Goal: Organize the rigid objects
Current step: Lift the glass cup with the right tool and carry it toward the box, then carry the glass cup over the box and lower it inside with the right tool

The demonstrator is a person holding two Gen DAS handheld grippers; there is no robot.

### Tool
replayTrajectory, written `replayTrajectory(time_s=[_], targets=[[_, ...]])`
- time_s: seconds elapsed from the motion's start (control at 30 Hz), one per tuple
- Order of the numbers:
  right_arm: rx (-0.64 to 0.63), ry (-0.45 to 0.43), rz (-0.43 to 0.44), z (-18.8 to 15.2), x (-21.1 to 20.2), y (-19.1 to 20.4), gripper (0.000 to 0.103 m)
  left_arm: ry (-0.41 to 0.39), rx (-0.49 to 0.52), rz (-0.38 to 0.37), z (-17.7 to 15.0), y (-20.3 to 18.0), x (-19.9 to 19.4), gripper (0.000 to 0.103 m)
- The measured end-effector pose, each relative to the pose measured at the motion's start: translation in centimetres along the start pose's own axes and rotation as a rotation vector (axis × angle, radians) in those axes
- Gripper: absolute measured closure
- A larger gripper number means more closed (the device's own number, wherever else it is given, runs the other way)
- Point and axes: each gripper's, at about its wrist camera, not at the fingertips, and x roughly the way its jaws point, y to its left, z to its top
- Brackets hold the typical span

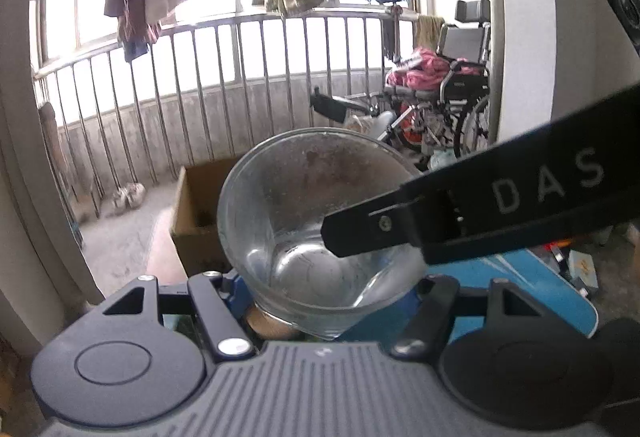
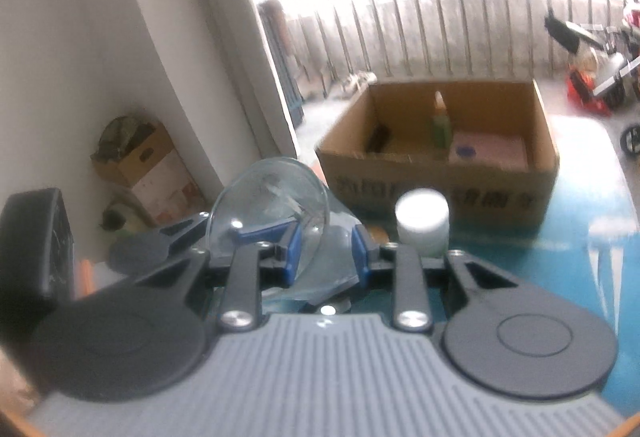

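Above the blue desk [image 2: 592,277]: glass bowl [image 2: 268,197], tilted, off the surface.
Left gripper [image 1: 320,277]: jaws fairly wide, around the bowl's base.
Right gripper [image 2: 324,249]: fingers narrow, pinching the bowl's wall.
Far edge: cardboard box [image 2: 440,165].
Risk: slick glass may slip; white jar [image 2: 422,223] sits close.
Look: clear, smudged, rigid.

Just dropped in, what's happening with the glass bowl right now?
Both handheld grippers share one clear glass bowl. The left gripper cradles its base, and the right gripper pinches its rim, holding it tilted above the blue table. The open cardboard box beyond already holds a small bottle; a white jar stands before it.
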Motion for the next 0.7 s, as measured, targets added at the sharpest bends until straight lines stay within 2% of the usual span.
replayTrajectory(time_s=[0.3, 0.53, 0.7], targets=[[-0.076, -0.039, 0.039, 6.8, 0.0, 1.5, 0.077, -0.004, 0.015, 0.002, 6.1, 3.3, 0.9, 0.034], [-0.106, -0.024, 0.030, 12.7, 2.6, 1.3, 0.077, 0.046, -0.007, -0.021, 10.0, 6.6, 4.1, 0.034], [-0.074, 0.008, 0.044, 16.4, 5.4, -0.5, 0.076, 0.091, -0.029, -0.033, 11.7, 8.3, 7.4, 0.034]])
